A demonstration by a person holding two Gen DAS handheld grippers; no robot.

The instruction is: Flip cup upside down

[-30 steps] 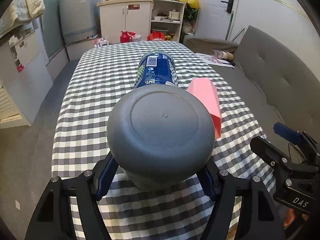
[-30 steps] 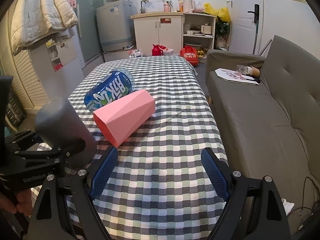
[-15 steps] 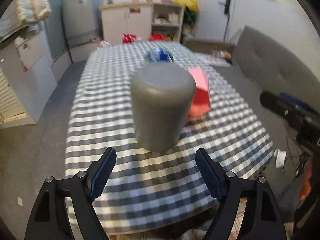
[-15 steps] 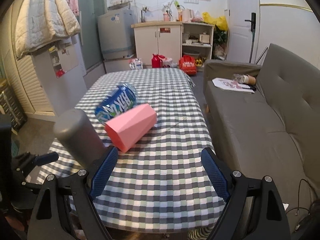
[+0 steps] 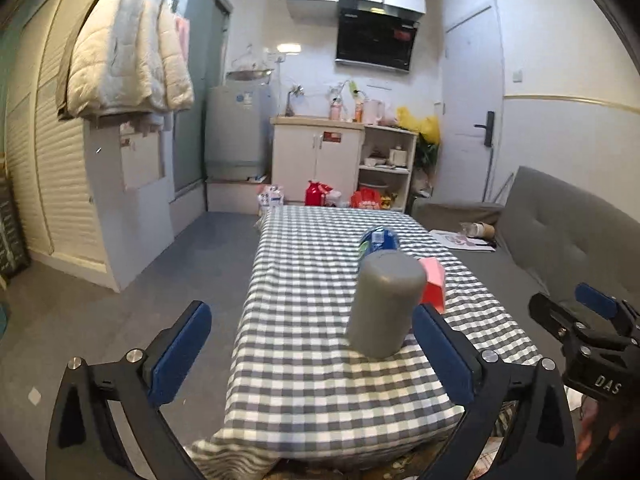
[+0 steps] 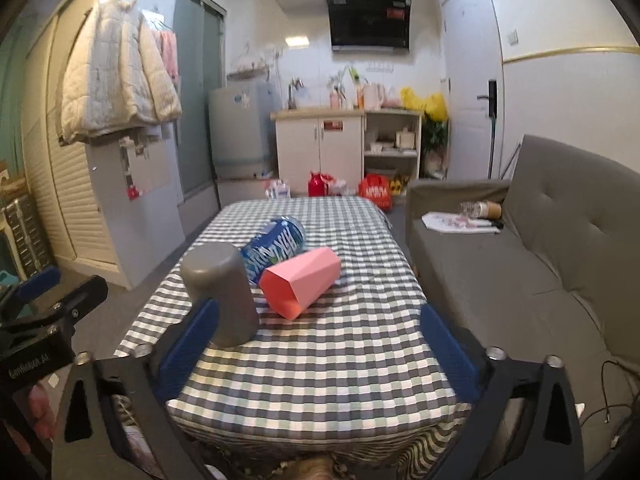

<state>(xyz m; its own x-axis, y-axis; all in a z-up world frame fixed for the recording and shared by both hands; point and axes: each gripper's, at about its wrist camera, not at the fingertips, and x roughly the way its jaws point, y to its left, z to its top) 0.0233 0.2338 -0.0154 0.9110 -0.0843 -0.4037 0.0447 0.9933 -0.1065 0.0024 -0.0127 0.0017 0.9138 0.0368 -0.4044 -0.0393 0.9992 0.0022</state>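
A grey cup (image 5: pixel 384 304) stands upside down, closed base up, near the front of the checked table (image 5: pixel 320 376). It also shows in the right wrist view (image 6: pixel 222 294) at the table's front left. My left gripper (image 5: pixel 312 352) is open and empty, pulled back short of the table's front edge, with the cup just inside its right finger. My right gripper (image 6: pixel 316 350) is open and empty, back from the front edge. The cup stands behind its left finger.
A pink faceted cup (image 6: pixel 302 282) lies on its side behind the grey cup, with a blue bottle (image 6: pixel 276 246) lying behind that. A grey sofa (image 6: pixel 520 264) runs along the table's right side. Cabinets and a fridge stand at the back.
My left gripper let go of the grey cup and pulled back and up from the table. The cup stays standing upside down. My right gripper also drew back.
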